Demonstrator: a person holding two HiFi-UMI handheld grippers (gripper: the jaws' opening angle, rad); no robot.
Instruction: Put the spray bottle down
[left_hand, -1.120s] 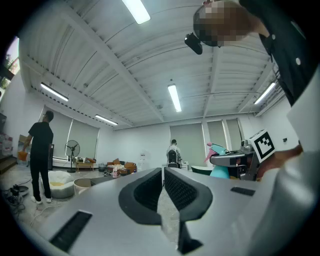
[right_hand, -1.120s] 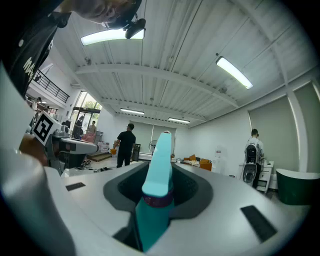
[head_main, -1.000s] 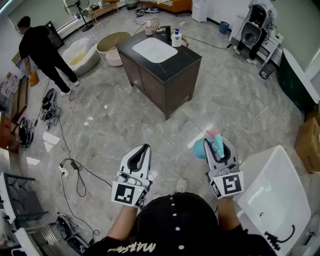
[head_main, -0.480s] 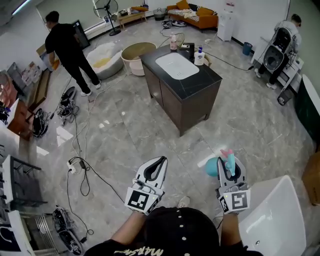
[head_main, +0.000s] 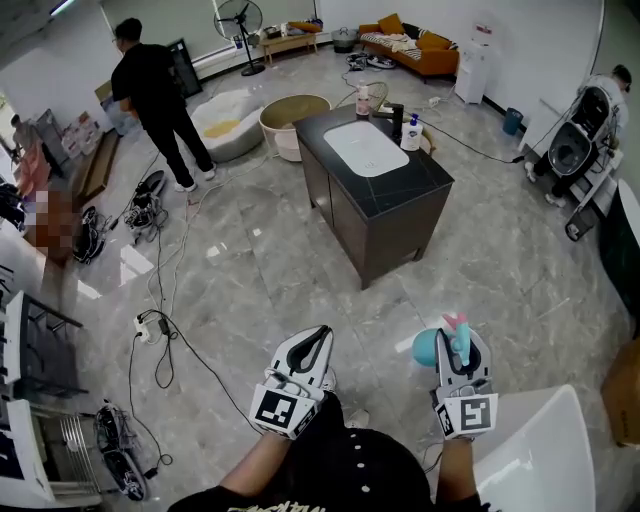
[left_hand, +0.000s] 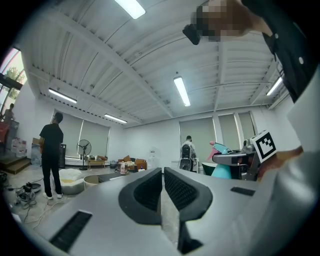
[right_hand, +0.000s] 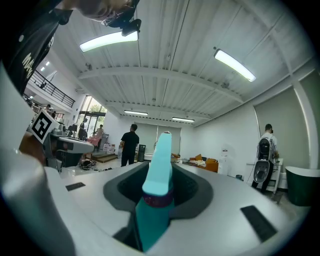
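Right gripper (head_main: 462, 343) clamped on a teal plastic spray bottle (head_main: 429, 347) with pink trigger (off the grey marble floor (head_main: 250, 260)), left gripper (head_main: 320, 335) at its nine o'clock, jaws together, empty, dark sink cabinet (head_main: 385, 205) at twelve.

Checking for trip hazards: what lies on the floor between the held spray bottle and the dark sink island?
Nothing: in the head view, only bare grey floor separates the spray bottle from the sink island; the cables lie further left.

Floor (head_main: 270, 270) ahead seems clear; vanity island (head_main: 397, 202) beyond.
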